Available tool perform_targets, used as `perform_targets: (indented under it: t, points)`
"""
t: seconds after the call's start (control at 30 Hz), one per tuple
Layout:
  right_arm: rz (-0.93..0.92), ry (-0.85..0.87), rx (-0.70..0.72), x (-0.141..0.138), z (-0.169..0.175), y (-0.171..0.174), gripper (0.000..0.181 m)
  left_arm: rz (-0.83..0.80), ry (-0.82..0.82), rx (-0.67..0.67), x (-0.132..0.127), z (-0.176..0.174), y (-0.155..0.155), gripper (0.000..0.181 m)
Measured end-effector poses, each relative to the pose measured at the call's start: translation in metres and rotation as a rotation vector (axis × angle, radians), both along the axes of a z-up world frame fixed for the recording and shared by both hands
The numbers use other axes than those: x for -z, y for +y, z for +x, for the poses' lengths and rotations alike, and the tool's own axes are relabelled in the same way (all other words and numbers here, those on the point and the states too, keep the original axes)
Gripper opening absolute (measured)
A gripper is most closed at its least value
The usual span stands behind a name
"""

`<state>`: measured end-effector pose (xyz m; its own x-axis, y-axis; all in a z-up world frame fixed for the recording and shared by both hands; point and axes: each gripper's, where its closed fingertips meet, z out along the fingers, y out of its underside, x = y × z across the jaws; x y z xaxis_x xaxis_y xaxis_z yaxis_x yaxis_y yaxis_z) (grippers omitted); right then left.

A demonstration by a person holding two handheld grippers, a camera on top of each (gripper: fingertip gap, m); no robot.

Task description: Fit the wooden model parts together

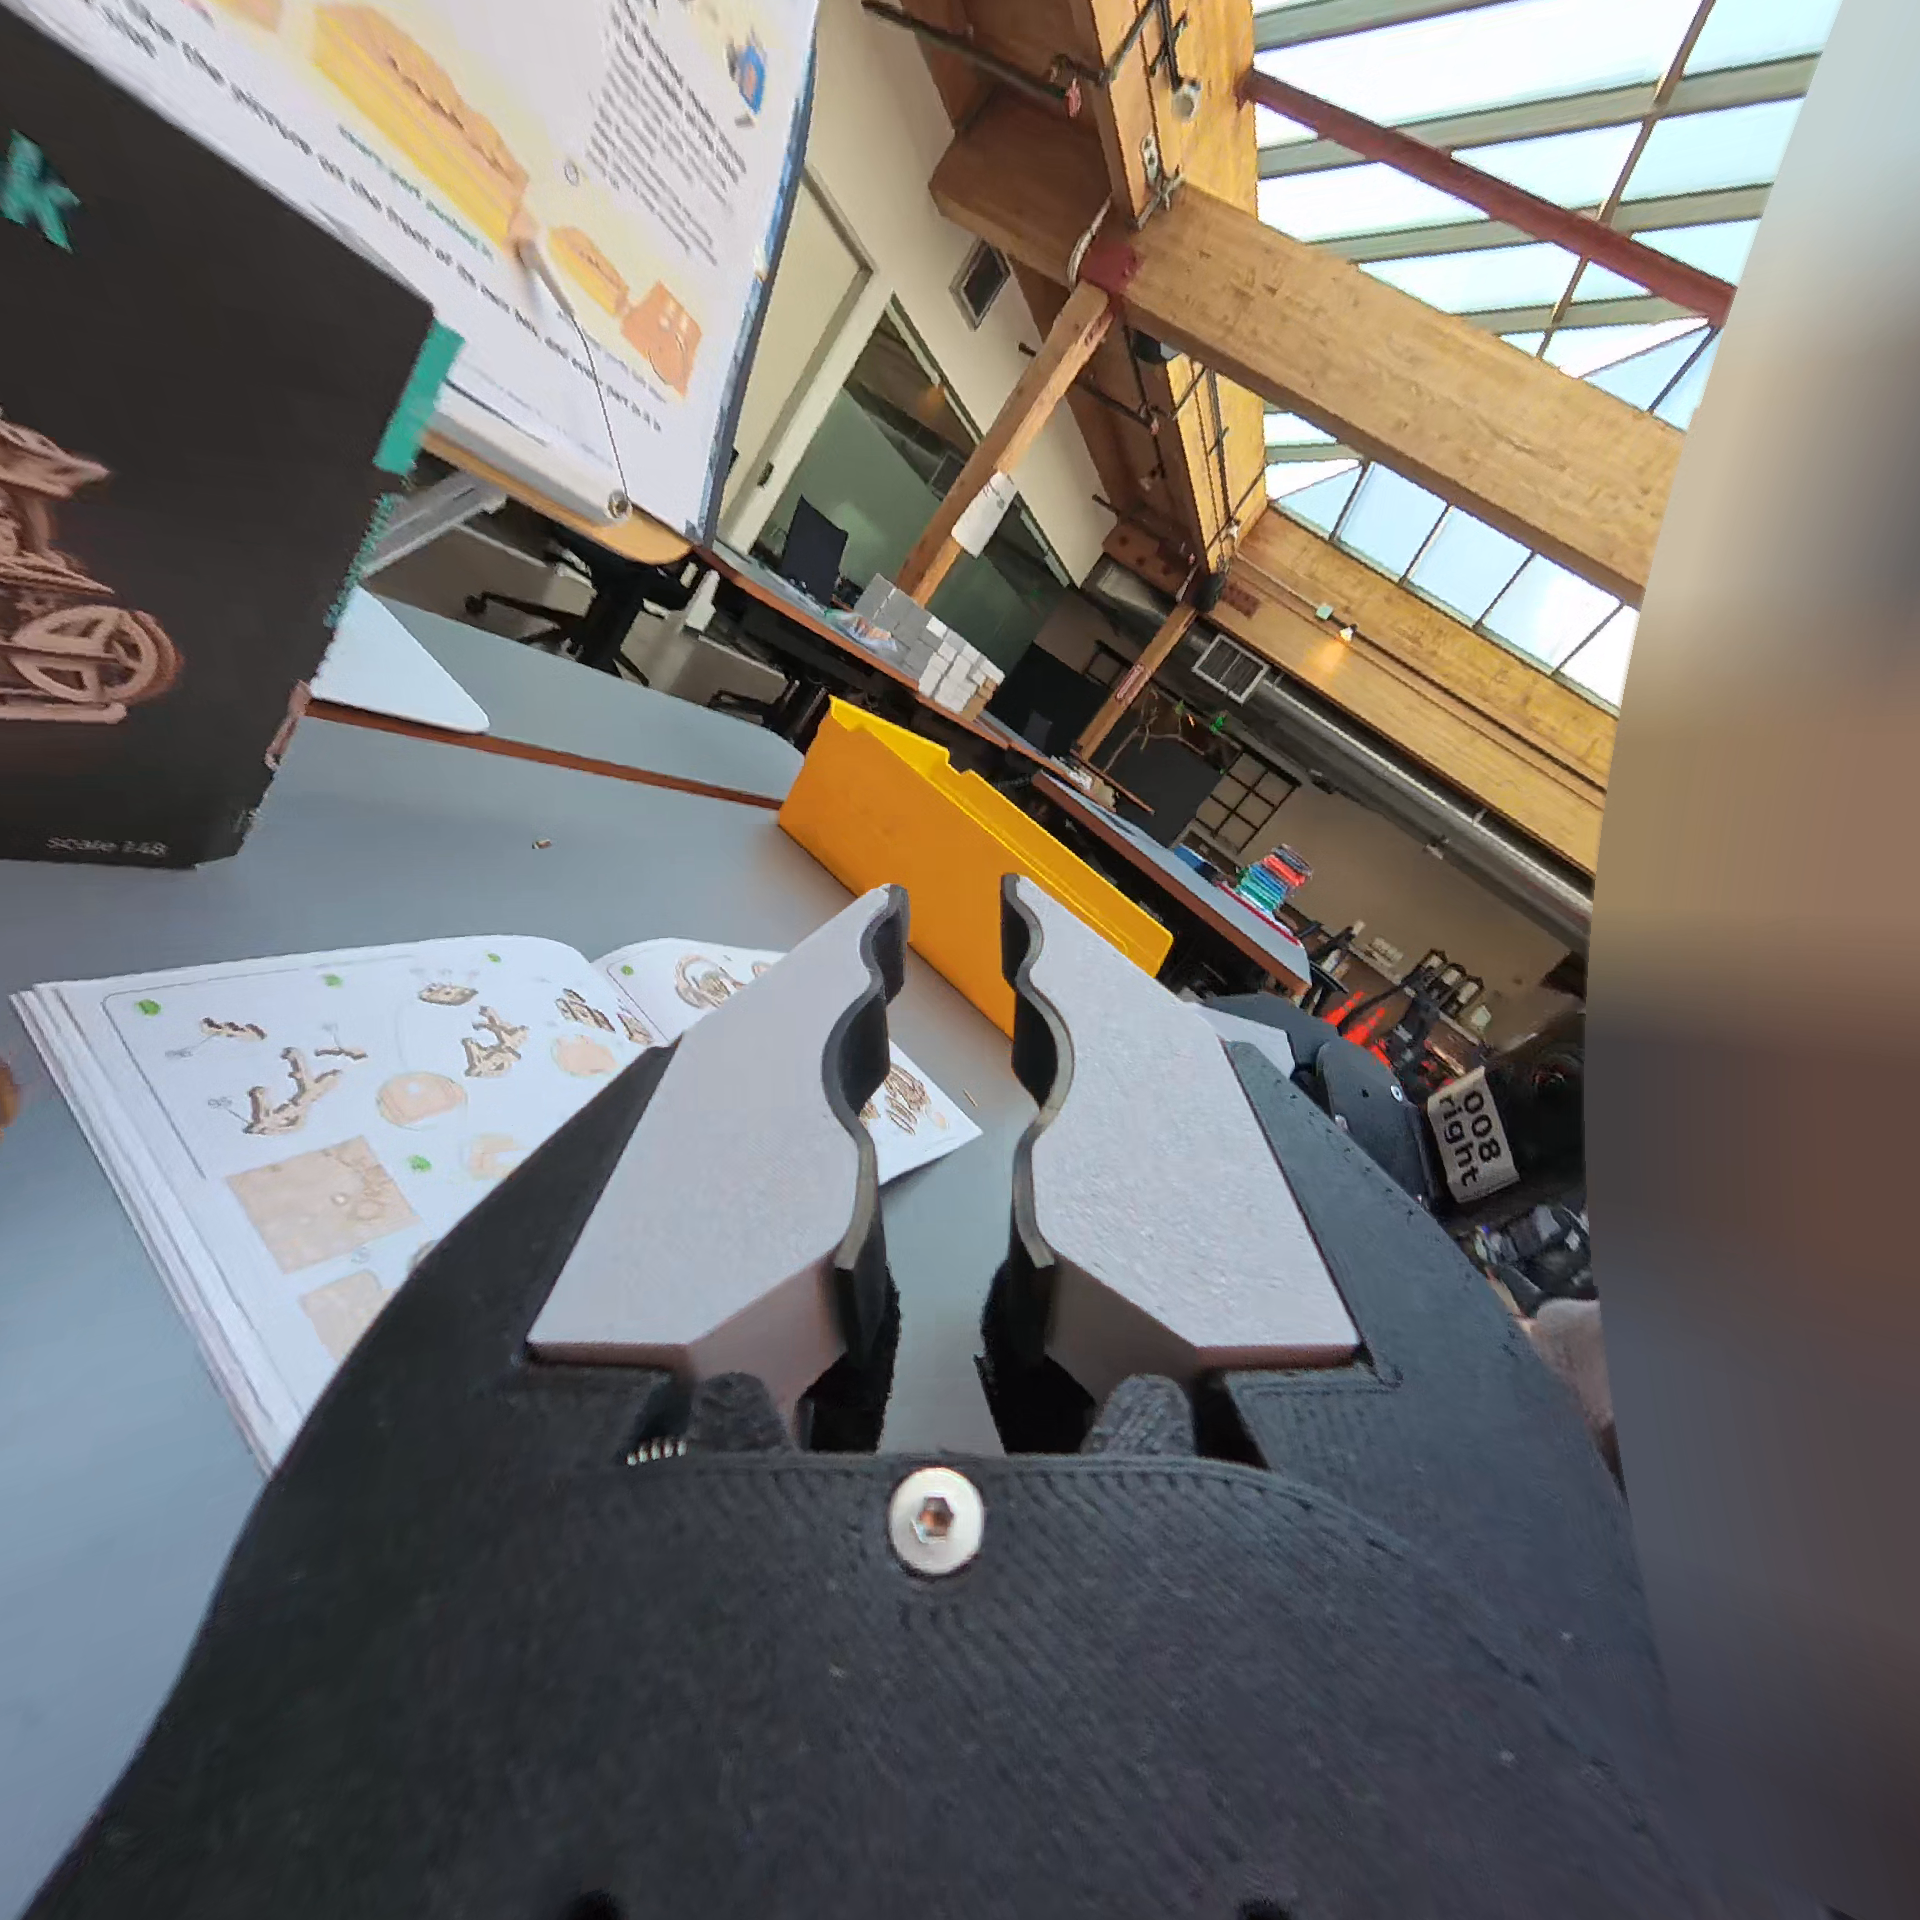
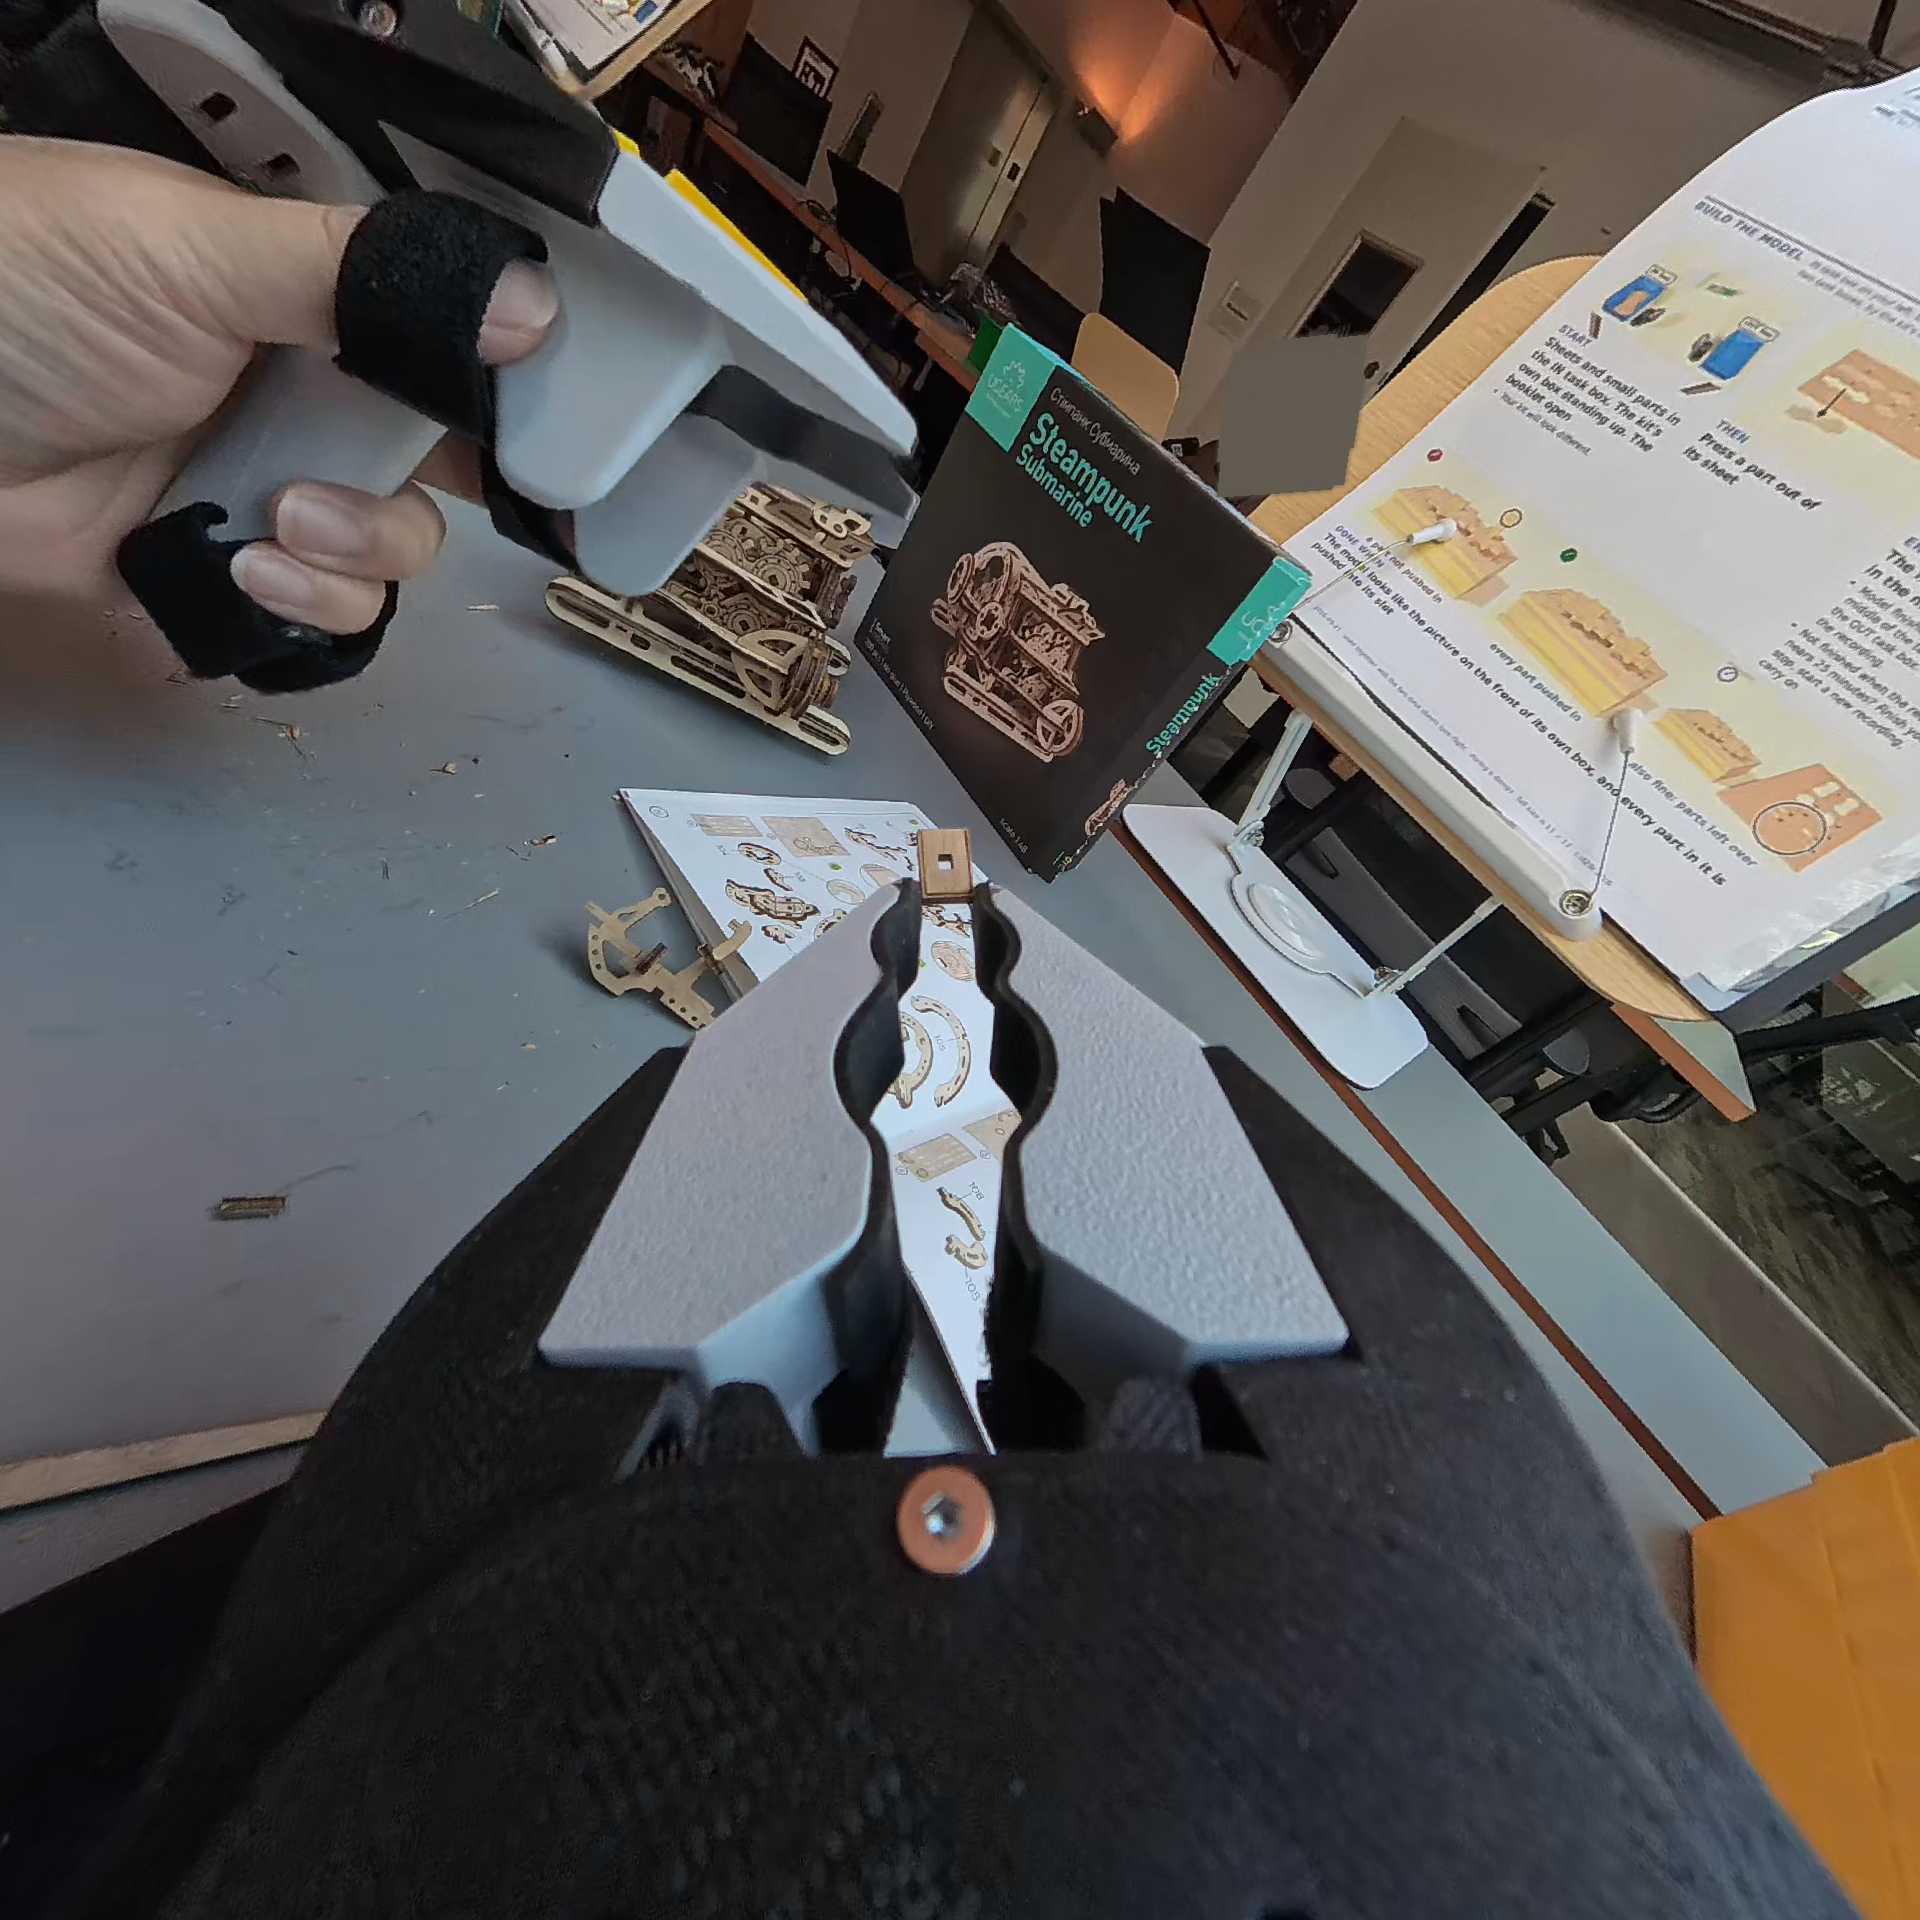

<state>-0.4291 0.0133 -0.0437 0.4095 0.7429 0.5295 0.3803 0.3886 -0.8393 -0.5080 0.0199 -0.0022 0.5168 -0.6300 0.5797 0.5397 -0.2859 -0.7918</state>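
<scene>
Two grippers differed: the right gripper pinched a small wooden tab at its tips for fitting, while the left gripper hung slightly parted, empty, apparently waiting.

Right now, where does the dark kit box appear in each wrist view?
Left wrist view: kit box at the left edge, standing on the table.
Right wrist view: upright at centre, beyond the right claw.
Shared landmark: the open booklet lying flat before the box.
</scene>
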Motion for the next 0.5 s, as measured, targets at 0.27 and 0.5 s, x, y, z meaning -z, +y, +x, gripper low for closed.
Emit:
perform_targets:
  t: [0.27, 0.5]
  points:
    - [-0.035, 0.032, 0.003, -0.005, -0.003, -0.004, 0.008, -0.134, -0.081, 0.214, 0.029, 0.053, -0.017, 0.012]
    - [-0.035, 0.032, -0.009, -0.006, -0.007, -0.007, 0.008, -0.186, -0.103, 0.272, 0.039, 0.069, -0.020, 0.022]
